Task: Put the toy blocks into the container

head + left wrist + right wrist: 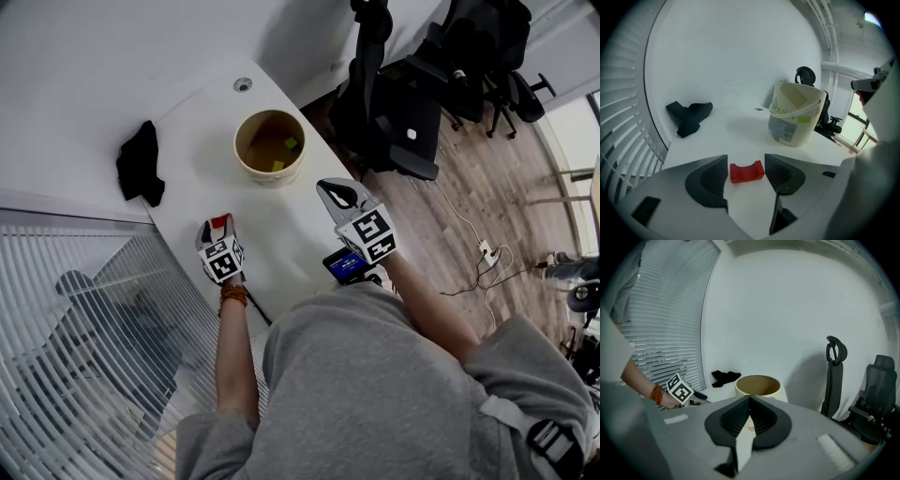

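While red arch-shaped toy block [746, 172] lies on white table [731, 93] betw. spread jaws of L gripper [746, 159], pads not touching it, R gripper [749, 401] hovers clenched & empty nr cream plastic bucket [793, 119], w/ yellow block [277, 166] + green block [291, 143] inside

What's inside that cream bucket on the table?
In the bucket, a green block and a yellow block show. Its near wall hides part of the bottom.

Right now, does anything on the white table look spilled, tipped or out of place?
Nothing is spilled or tipped: the cream plastic bucket stands upright. Only the crumpled black cloth to its left in the head view seems unrelated, and one red arch-shaped block lies outside the bucket.
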{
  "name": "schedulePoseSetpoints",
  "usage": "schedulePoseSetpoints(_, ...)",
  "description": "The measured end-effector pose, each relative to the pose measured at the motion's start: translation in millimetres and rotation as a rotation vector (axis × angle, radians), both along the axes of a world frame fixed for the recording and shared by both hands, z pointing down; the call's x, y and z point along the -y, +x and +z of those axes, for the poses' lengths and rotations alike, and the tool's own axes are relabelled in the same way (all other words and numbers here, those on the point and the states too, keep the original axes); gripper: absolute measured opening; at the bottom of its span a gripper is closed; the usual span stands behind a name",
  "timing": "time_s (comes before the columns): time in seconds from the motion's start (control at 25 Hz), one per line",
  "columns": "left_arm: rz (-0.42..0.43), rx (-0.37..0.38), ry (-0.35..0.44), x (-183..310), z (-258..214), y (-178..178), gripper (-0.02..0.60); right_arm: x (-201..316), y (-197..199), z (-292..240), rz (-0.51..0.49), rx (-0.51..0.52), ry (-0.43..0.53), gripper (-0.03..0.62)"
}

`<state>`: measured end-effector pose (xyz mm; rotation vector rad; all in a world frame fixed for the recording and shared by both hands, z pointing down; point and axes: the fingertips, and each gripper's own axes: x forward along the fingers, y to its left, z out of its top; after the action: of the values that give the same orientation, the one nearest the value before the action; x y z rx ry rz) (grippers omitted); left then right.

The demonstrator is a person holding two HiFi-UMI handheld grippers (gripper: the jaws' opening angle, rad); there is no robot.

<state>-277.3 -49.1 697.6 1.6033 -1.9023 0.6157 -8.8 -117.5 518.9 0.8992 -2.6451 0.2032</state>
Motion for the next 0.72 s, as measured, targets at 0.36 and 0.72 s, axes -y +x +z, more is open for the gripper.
schedulePoseSetpoints(0.36, -0.06, -0.086, -0.042, -6.4, 19.9, -1.2, 0.247, -1.0, 0.2, 0.5, 0.003, 0.003, -0.006, 0.011)
schedulePoseSetpoints(0.72, -0.048, -0.087, -0.086, -3.4, 31.2, 2.1, 0.252, -1.1, 4.0, 3.1, 0.011, 0.006, -0.005, 0.011)
